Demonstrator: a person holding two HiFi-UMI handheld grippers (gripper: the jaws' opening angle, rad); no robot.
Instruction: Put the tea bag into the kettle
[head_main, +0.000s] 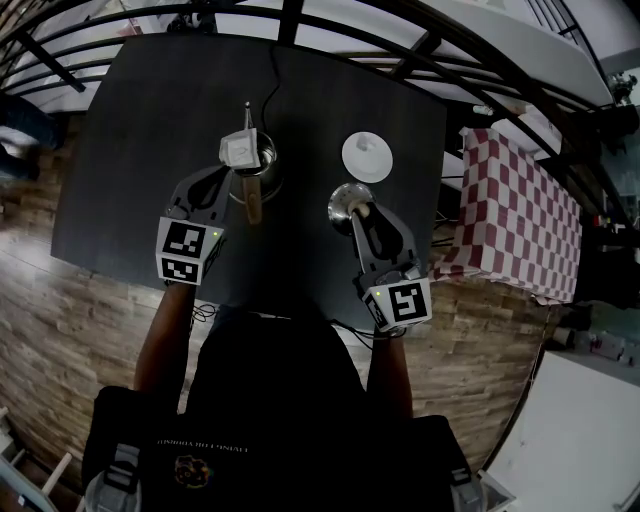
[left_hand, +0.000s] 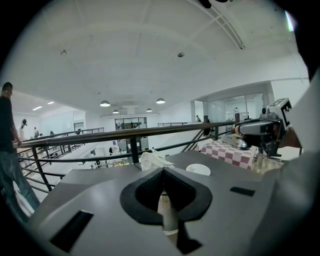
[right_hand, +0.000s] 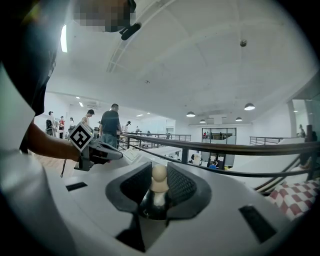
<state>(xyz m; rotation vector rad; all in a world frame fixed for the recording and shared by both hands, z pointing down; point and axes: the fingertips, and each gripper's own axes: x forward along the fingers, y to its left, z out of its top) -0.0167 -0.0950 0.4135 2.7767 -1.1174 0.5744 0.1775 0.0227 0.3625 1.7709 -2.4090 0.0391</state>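
A steel kettle (head_main: 264, 168) with a wooden handle (head_main: 253, 205) stands open at the middle of the dark table (head_main: 130, 150). My left gripper (head_main: 233, 172) is shut on a white tea bag (head_main: 240, 150), which it holds just above the kettle's mouth. In the left gripper view the crumpled tea bag (left_hand: 152, 160) sticks out past the closed left gripper (left_hand: 162, 174). To the right, my right gripper (head_main: 360, 213) is shut on the knob (right_hand: 159, 175) of the shiny kettle lid (head_main: 345, 203) and keeps it off the kettle. The knob sits between the pads of the right gripper (right_hand: 159, 181).
A white round dish (head_main: 367, 157) (left_hand: 198, 170) lies on the table behind the lid. A thin cable (head_main: 272, 80) runs from the kettle to the far edge. A red-checked cloth (head_main: 520, 210) covers a table to the right. A black railing (head_main: 420, 50) runs behind.
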